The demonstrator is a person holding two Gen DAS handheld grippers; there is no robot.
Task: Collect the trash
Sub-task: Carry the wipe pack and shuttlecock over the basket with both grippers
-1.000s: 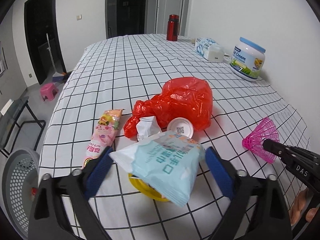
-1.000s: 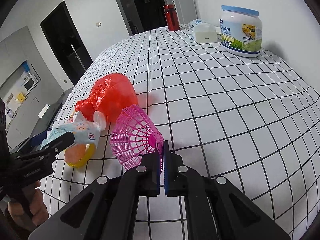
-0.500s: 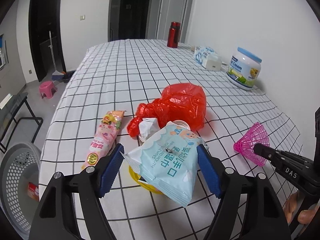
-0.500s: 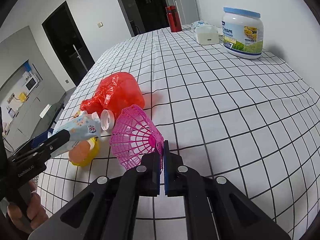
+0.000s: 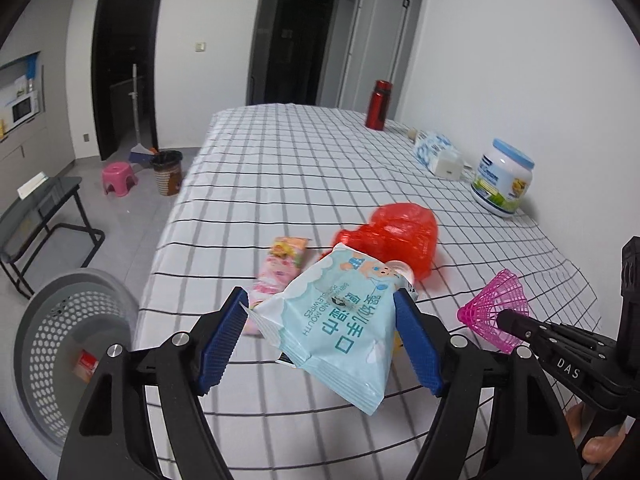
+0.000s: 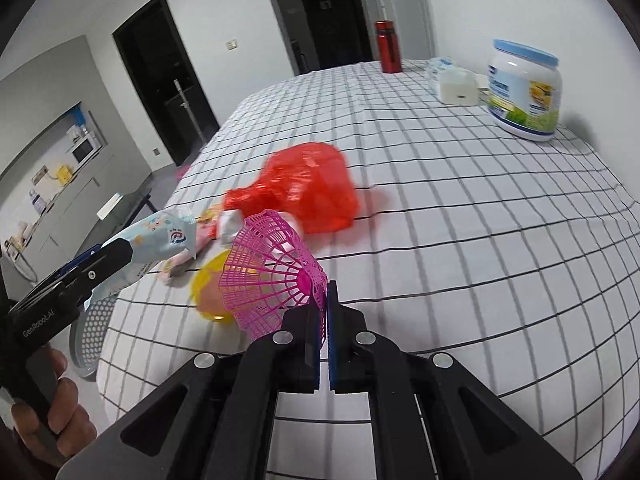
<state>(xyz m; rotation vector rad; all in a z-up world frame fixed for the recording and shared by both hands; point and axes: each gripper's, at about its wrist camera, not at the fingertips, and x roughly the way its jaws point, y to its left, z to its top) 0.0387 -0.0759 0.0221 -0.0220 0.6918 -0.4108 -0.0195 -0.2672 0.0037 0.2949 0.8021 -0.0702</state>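
- You had one red bag (image 5: 394, 232), one snack packet (image 5: 280, 272), mid-frame.
- Your left gripper (image 5: 320, 332) clamped one wipes pack (image 5: 340, 332); right gripper (image 6: 324, 312) pinched one pink shuttlecock (image 6: 272, 276).

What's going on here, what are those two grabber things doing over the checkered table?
A person is clearing trash with two handheld grippers. The left gripper clamps a light blue wipes packet, lifted off the table. The right gripper pinches a pink plastic shuttlecock. A red plastic bag and a pink snack wrapper lie on the cloth; a grey perforated basket stands beside the table.
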